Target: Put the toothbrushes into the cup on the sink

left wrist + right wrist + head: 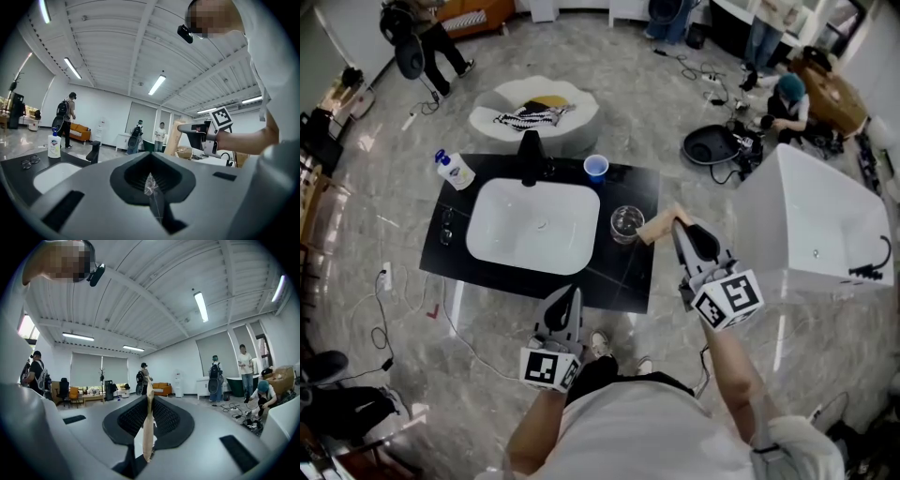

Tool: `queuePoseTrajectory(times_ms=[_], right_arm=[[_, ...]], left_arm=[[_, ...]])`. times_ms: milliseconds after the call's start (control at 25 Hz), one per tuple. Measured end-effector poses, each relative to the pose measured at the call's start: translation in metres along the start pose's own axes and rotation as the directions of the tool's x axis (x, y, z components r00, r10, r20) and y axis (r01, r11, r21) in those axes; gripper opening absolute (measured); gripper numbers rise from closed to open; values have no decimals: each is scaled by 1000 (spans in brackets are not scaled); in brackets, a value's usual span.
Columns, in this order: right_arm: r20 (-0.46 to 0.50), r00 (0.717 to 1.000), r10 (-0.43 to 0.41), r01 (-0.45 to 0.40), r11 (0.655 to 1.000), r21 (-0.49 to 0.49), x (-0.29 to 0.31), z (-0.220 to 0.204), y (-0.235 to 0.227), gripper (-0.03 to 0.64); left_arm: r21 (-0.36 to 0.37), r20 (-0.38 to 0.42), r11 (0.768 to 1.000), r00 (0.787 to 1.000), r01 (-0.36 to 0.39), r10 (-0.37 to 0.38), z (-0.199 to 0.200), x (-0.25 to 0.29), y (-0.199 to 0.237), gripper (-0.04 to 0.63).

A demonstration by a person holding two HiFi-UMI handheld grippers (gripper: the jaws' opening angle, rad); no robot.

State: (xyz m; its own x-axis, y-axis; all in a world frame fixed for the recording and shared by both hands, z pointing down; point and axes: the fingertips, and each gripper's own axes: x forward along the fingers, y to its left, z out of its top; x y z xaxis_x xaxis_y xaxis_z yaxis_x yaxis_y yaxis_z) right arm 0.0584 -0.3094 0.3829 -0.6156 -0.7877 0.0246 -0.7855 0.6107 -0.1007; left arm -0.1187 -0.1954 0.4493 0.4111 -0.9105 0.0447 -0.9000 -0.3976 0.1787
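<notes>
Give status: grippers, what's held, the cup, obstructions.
Right gripper shut on tan flat pack, beside glass cup. Left gripper shut on clear scrap, near counter edge. Nothing between pack and cup.

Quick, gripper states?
Left gripper: shut, pinching a small clear scrap.
Right gripper: shut on a thin tan pack.

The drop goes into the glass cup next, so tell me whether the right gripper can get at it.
Probably yes. The right gripper, shut on a thin tan item, hangs just beside the glass cup, with nothing standing between them, and the cup's mouth looks uncovered.
</notes>
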Motion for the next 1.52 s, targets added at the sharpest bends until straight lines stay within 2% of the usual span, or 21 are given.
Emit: queuePoseTrajectory(times_ms=[360, 760, 1080, 1520], right_arm=[[-25, 1000, -7, 8, 999, 33, 14, -10, -12, 58], [-64, 998, -2, 7, 997, 77, 40, -26, -20, 58], [-119, 992, -33, 44, 995, 92, 55, -47, -30, 58], [-130, 991, -30, 46, 991, 125, 78, -64, -40, 58]], left_arm=[[-19, -18, 1000, 1000, 19, -19, -5, 5, -2, 2], [-48, -21, 999, 1000, 7, -8, -11, 14, 15, 2], [-92, -21, 996, 1000, 20, -22, -26, 25, 19, 2], [-115, -48, 993, 999, 7, -13, -41, 30, 26, 2]])
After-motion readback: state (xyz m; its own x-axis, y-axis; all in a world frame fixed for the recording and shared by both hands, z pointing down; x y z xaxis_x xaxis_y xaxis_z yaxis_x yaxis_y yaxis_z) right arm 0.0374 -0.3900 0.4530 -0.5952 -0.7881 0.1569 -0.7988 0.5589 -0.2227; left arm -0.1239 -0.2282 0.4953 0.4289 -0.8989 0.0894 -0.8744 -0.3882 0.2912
